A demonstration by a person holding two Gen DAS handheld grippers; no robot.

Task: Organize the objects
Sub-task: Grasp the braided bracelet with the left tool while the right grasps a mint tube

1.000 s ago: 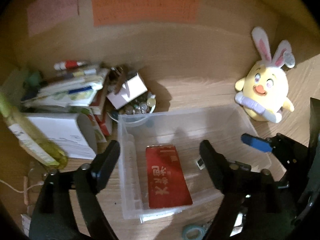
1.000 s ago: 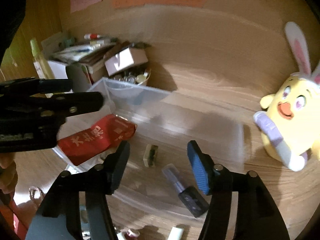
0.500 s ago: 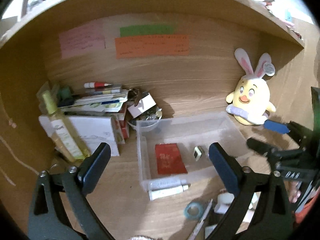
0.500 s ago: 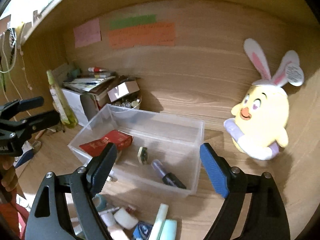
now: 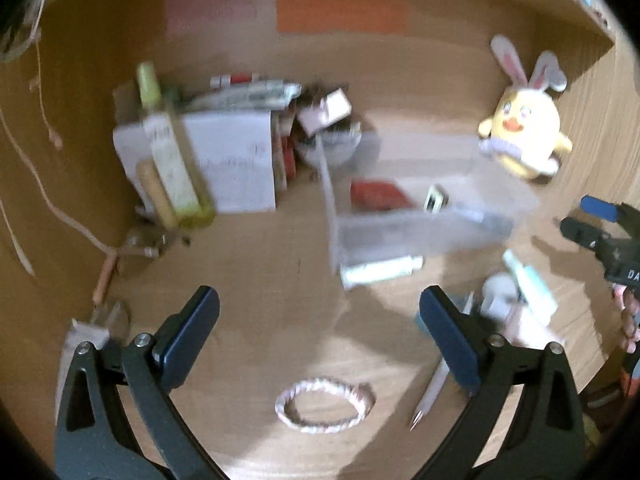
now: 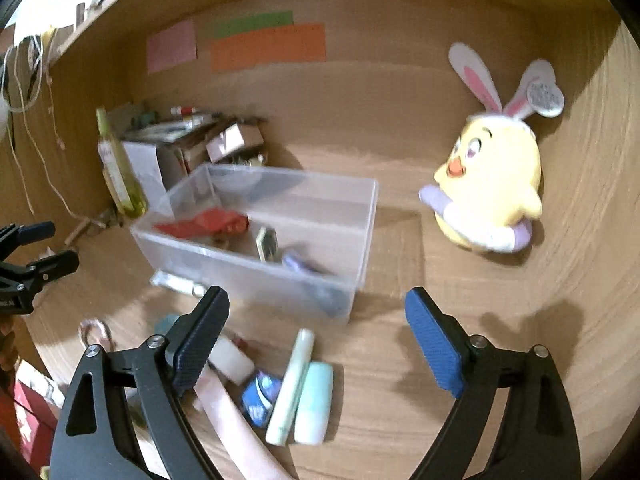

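A clear plastic bin (image 6: 360,216) (image 5: 500,216) stands on the wooden desk and holds a red packet (image 6: 208,220) (image 5: 376,192), a small tag (image 6: 267,244) and a dark tube (image 6: 304,264). My left gripper (image 5: 320,332) is open and empty above bare desk, a pink hair tie (image 5: 324,400) just in front of it. My right gripper (image 6: 316,332) is open and empty over a cluster of small items: a white tube (image 6: 292,384), a mint case (image 6: 316,400), a blue packet (image 6: 258,396). A pale tube (image 5: 380,270) lies in front of the bin.
A yellow bunny plush (image 6: 488,188) (image 5: 524,136) sits right of the bin. A white box (image 5: 236,160), a green bottle (image 5: 168,152), stacked papers and a bowl of small items (image 5: 332,144) stand at the back left. A pen (image 5: 430,392) lies near the left gripper.
Both grippers have pulled back from the bin towards the front of the desk. The left one has swung left, so the hair tie and pen now show.
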